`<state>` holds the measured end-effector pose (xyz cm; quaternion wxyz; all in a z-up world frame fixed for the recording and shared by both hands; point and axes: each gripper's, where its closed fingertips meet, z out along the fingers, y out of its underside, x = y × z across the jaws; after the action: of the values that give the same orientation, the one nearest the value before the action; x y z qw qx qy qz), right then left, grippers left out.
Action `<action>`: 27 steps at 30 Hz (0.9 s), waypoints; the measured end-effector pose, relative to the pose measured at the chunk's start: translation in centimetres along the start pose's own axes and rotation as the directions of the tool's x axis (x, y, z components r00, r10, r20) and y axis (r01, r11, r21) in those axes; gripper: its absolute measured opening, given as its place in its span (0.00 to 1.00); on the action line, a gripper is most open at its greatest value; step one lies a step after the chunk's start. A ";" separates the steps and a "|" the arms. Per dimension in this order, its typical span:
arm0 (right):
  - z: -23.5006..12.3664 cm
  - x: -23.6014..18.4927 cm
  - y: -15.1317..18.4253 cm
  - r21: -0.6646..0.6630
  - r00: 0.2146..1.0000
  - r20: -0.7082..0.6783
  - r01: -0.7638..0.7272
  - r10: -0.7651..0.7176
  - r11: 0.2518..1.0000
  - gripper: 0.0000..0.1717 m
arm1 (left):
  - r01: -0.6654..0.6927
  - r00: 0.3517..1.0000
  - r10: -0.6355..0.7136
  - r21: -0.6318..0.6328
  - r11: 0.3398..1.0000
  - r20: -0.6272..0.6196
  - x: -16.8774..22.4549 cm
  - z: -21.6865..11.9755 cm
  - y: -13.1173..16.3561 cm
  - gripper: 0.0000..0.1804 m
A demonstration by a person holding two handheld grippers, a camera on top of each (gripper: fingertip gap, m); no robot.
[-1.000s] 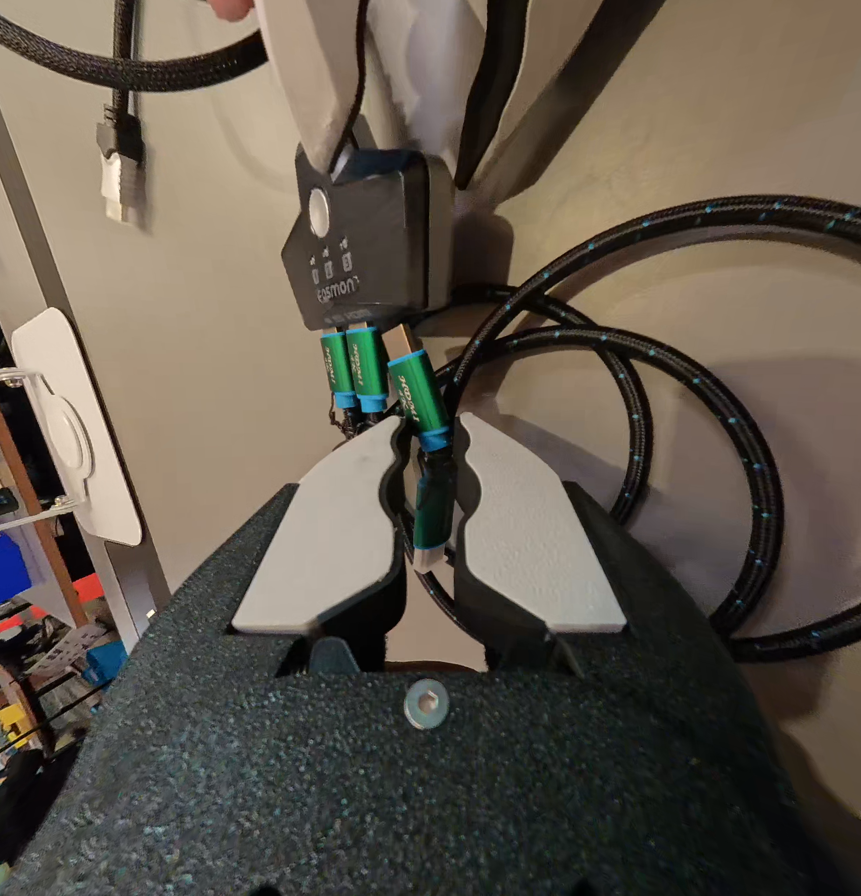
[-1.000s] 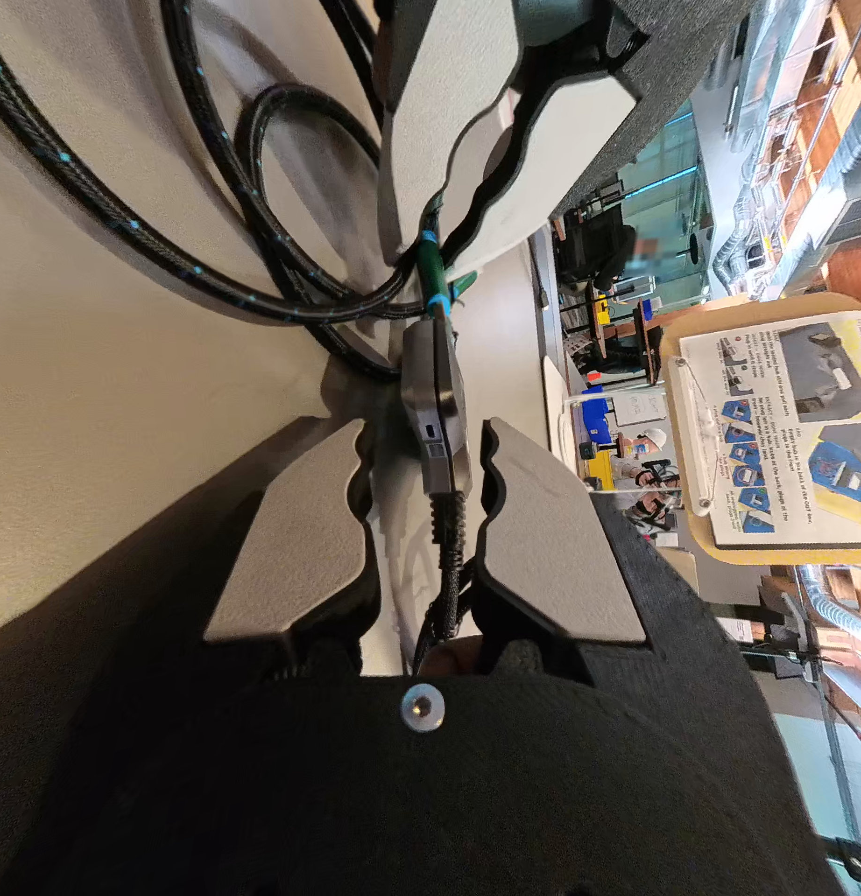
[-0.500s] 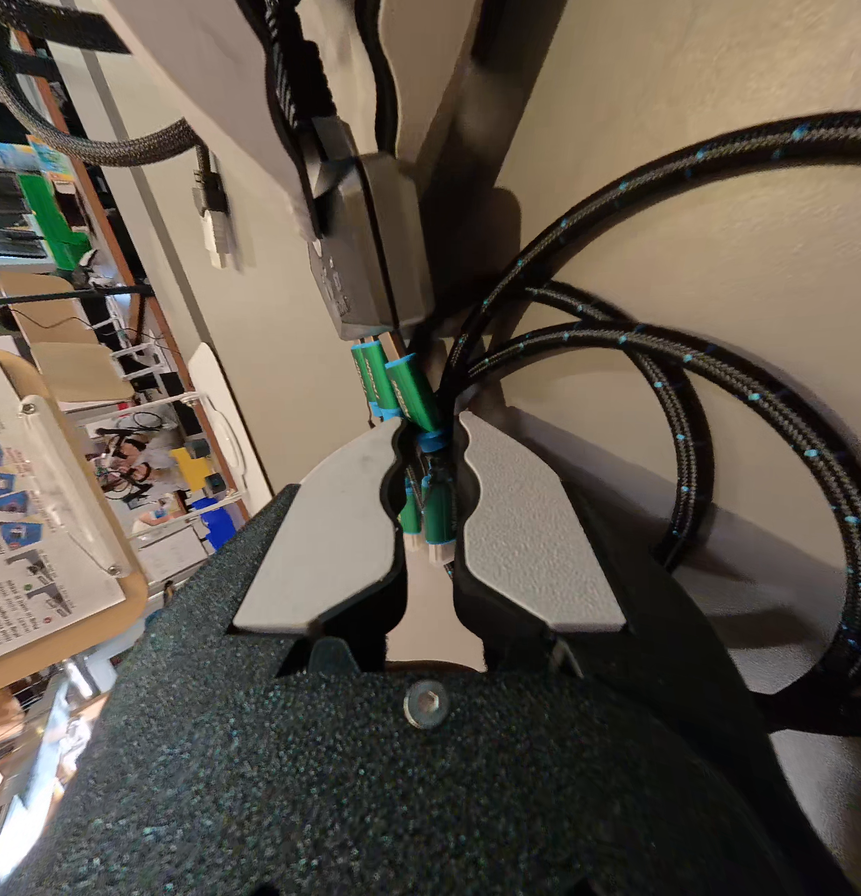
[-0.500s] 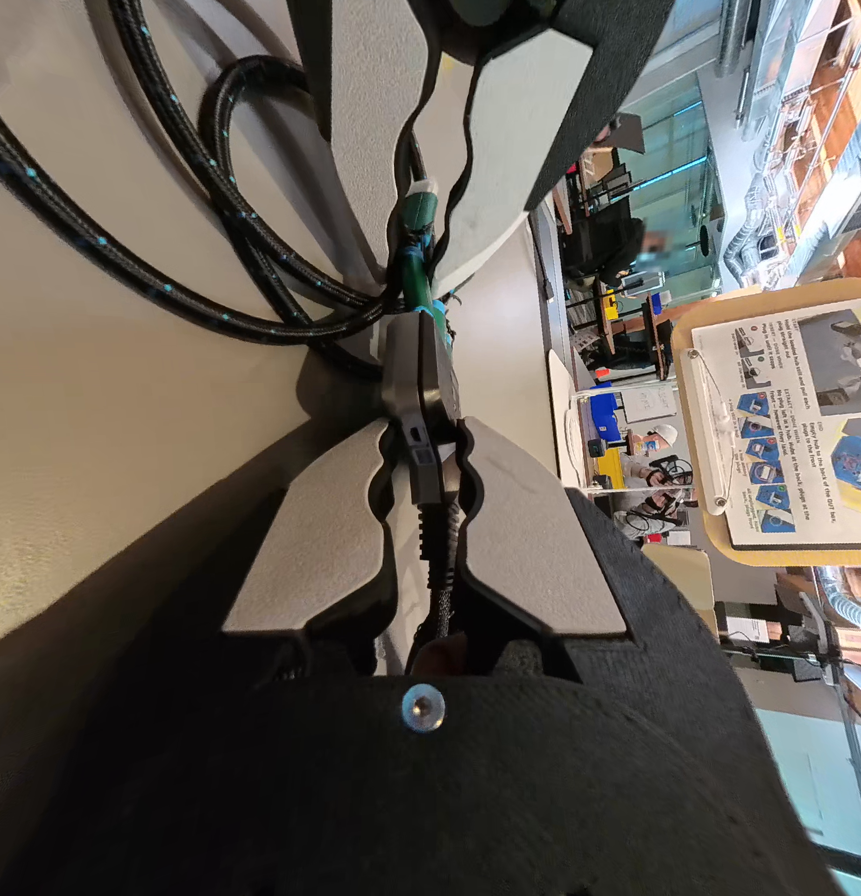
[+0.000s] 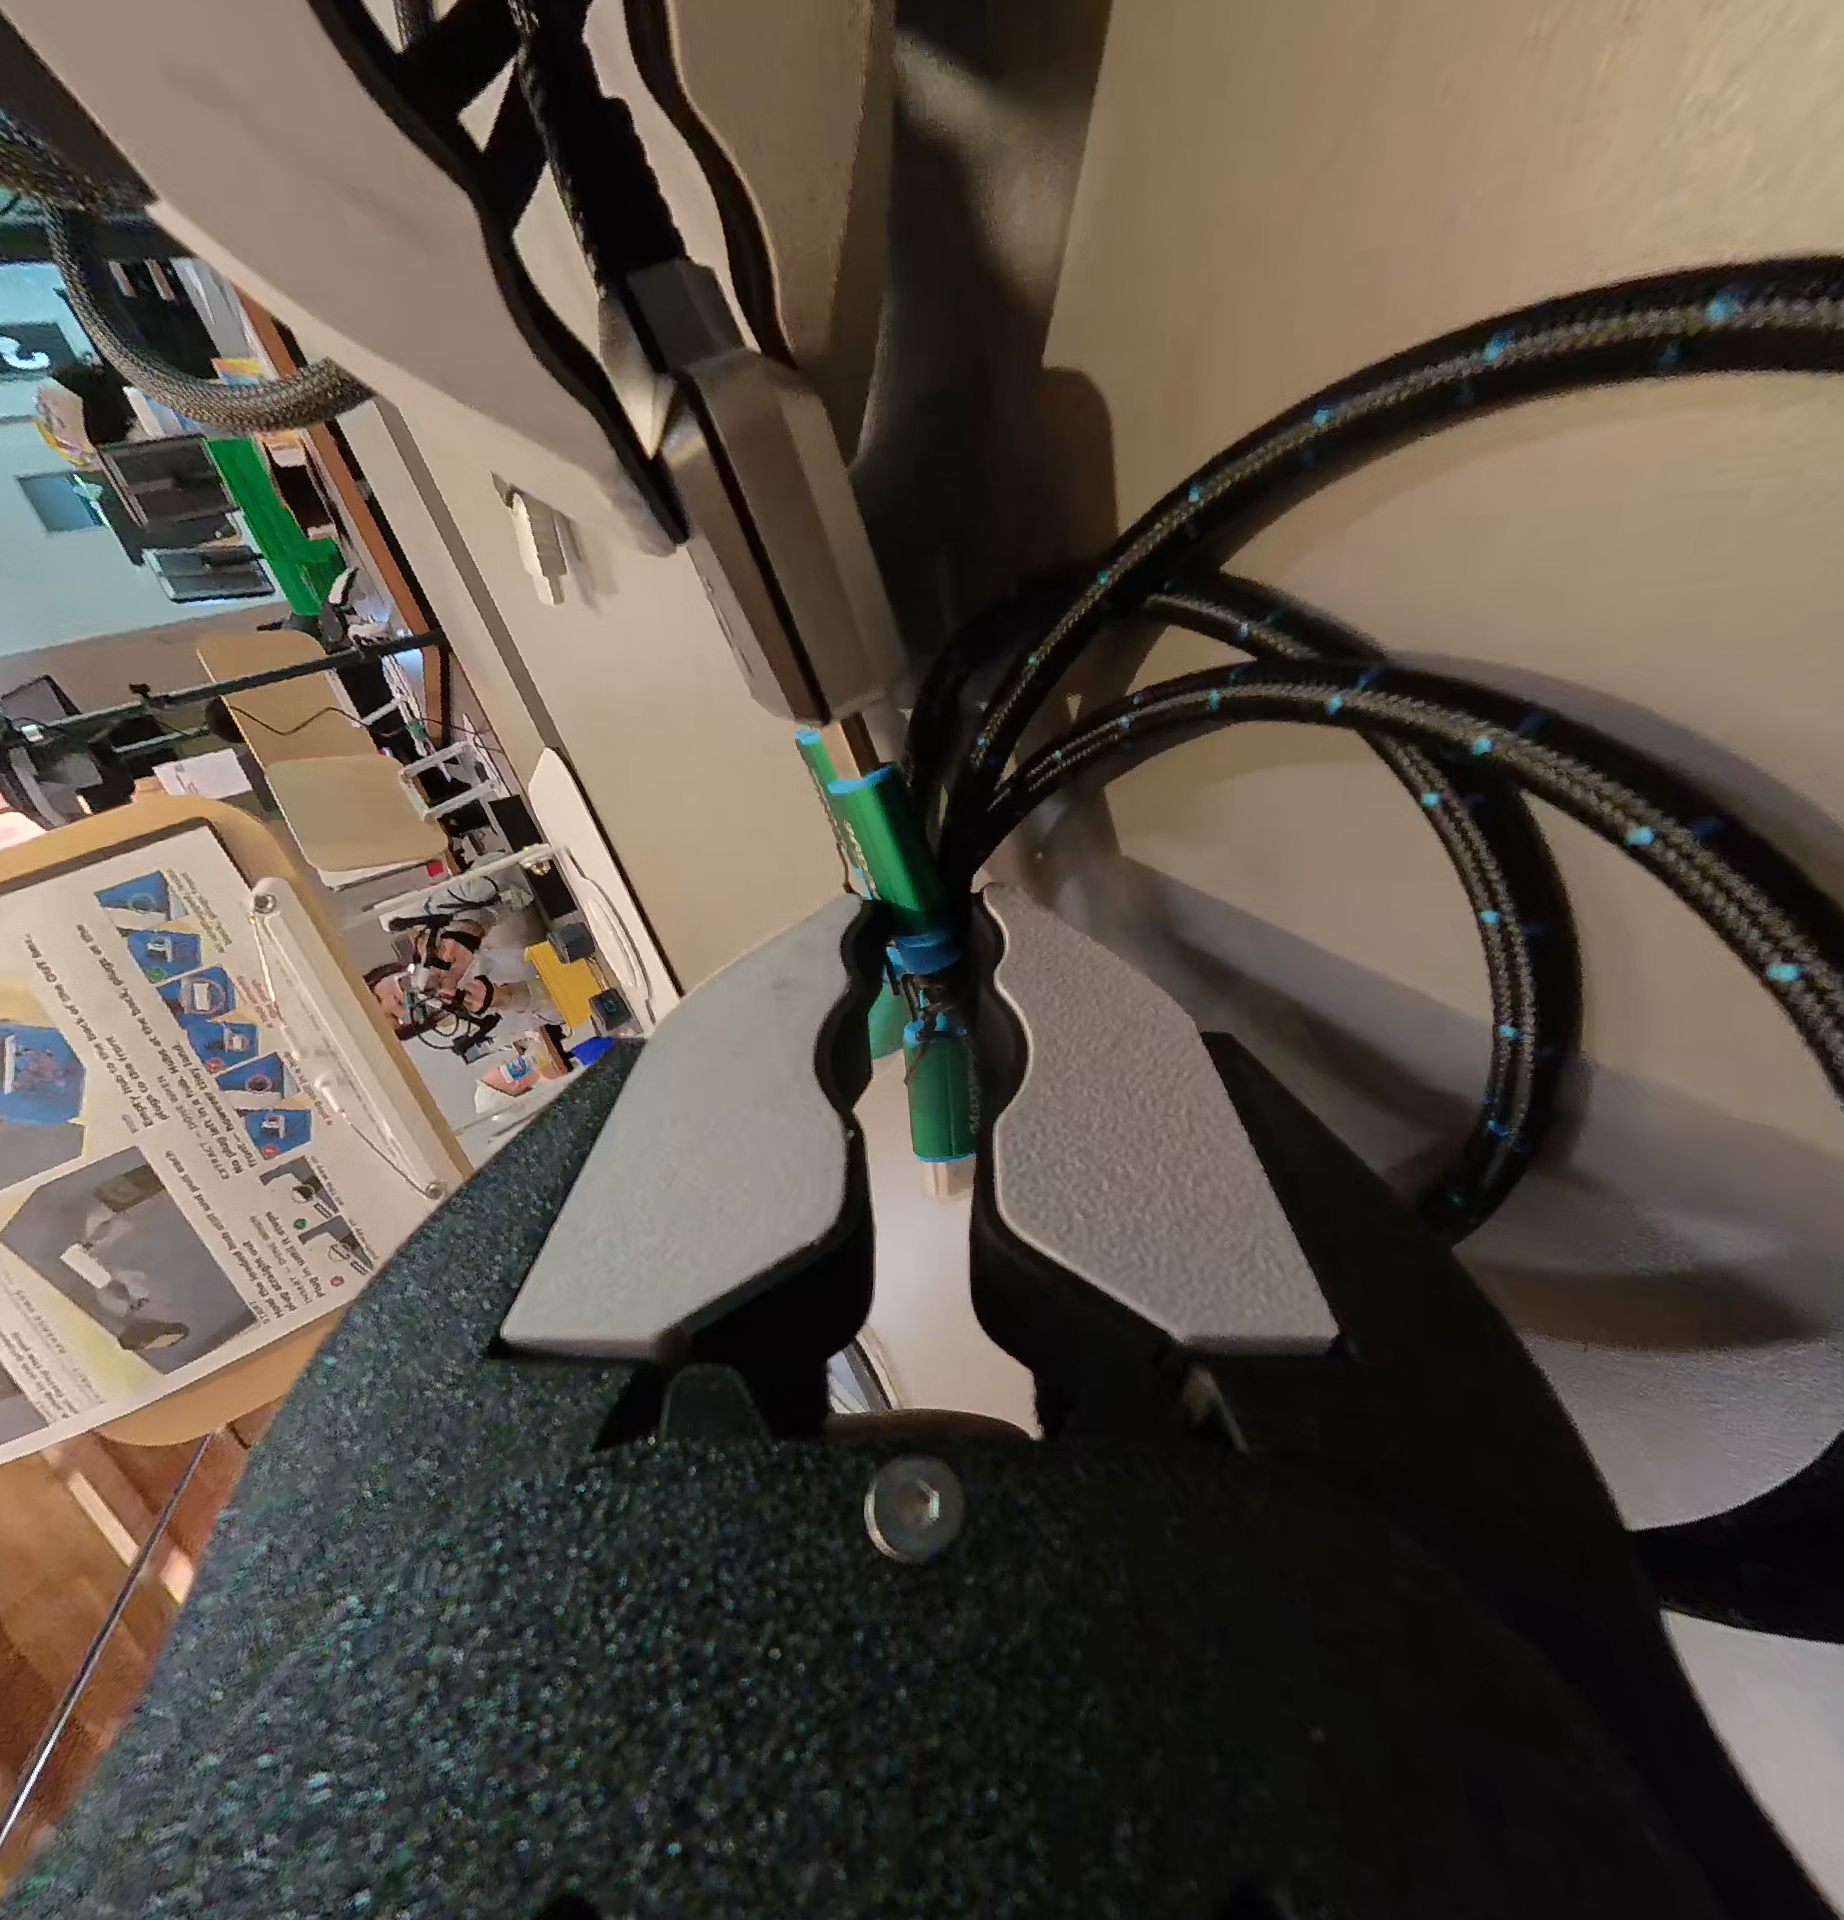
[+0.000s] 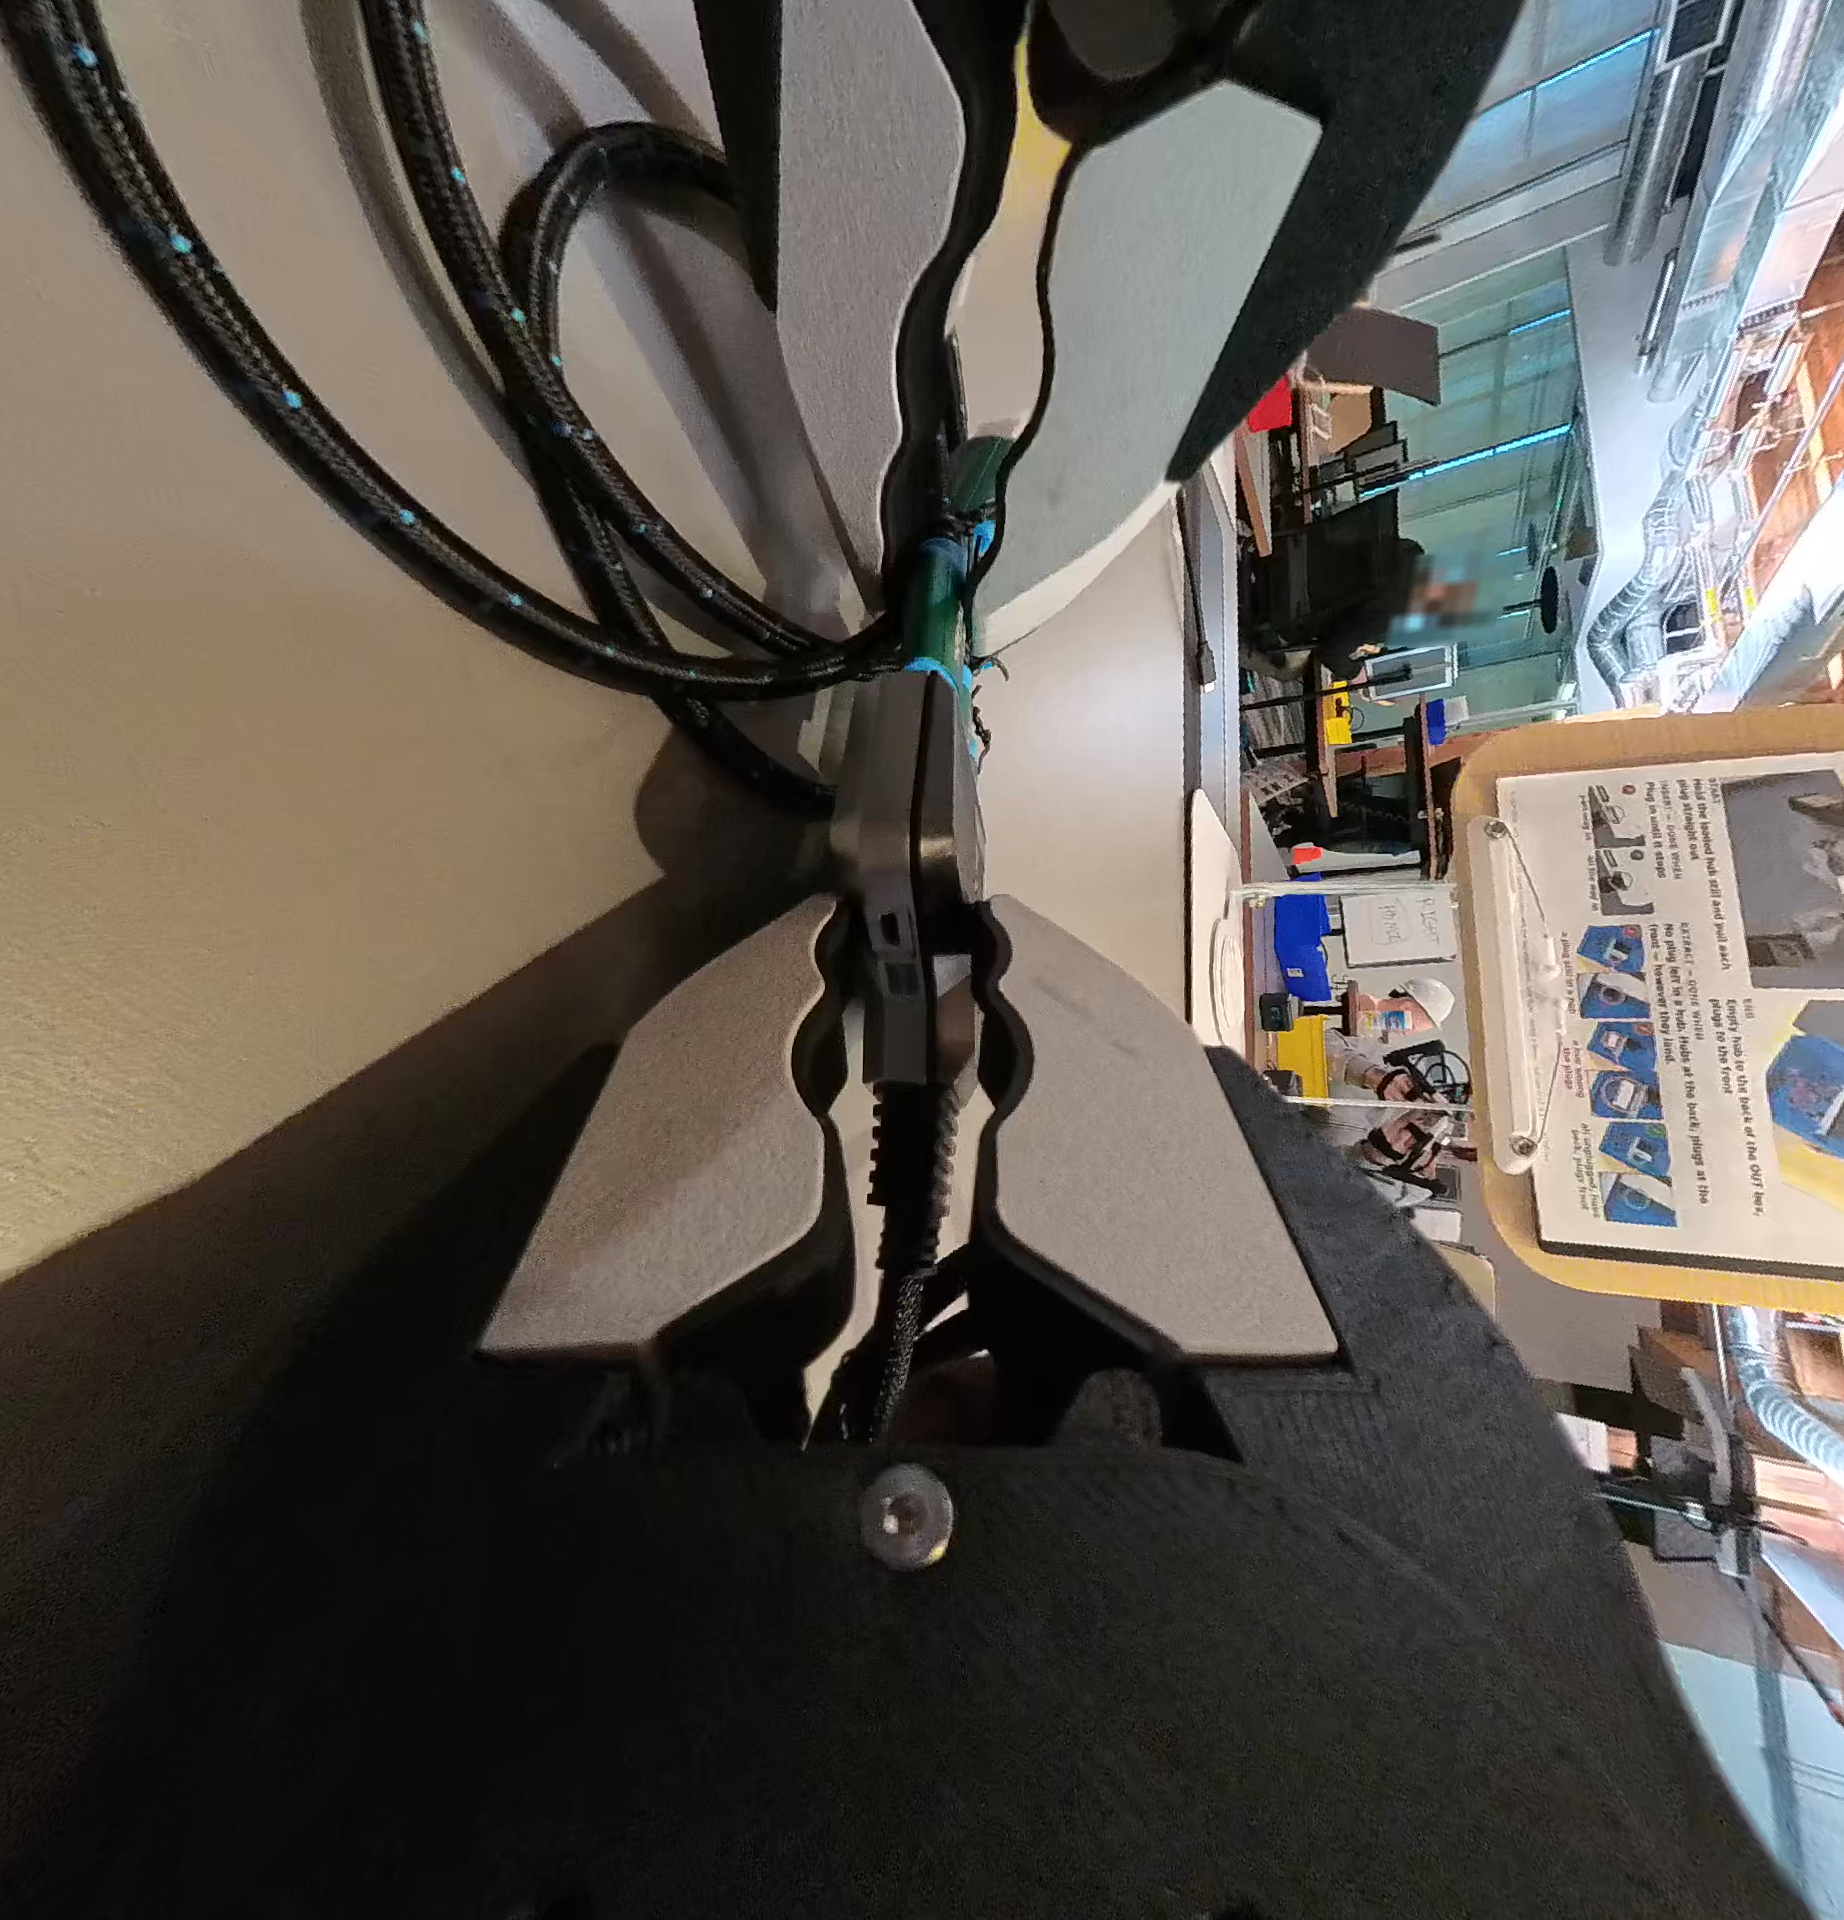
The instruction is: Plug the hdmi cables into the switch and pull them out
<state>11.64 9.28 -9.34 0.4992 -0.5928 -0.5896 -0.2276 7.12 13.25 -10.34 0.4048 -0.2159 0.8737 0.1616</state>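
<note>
The left gripper is clamped on a green plug and its cable. The right gripper is clamped on a dark hub (held above the bench). An instruction sheet is seen in both views.

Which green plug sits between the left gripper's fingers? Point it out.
The green plug on the right, nearest the black cables: its blue collar sits at the left gripper's fingertips. The other green plug stands farther left, mostly hidden.
</note>
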 end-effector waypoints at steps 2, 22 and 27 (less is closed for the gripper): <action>0.0 -0.1 -0.1 -0.006 1.000 -0.002 0.020 -0.020 1.000 0.12 | 0.029 0.999 -0.029 -0.004 1.000 -0.022 0.1 -0.1 -0.1 0.08; -0.1 -0.8 -1.1 -0.009 0.996 0.003 0.086 -0.086 0.996 0.12 | -0.167 0.986 0.167 0.001 0.986 -0.023 0.7 -0.6 -0.1 0.09; -0.1 -1.0 -1.6 0.007 0.994 0.013 0.104 -0.104 0.995 0.12 | -0.225 0.973 0.228 0.075 0.971 -0.032 1.0 -1.2 -0.3 0.09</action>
<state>10.02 8.36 -9.67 0.4845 -0.5613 -0.6236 -0.2476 5.92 12.20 -10.42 0.3734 -0.1036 0.9059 0.1711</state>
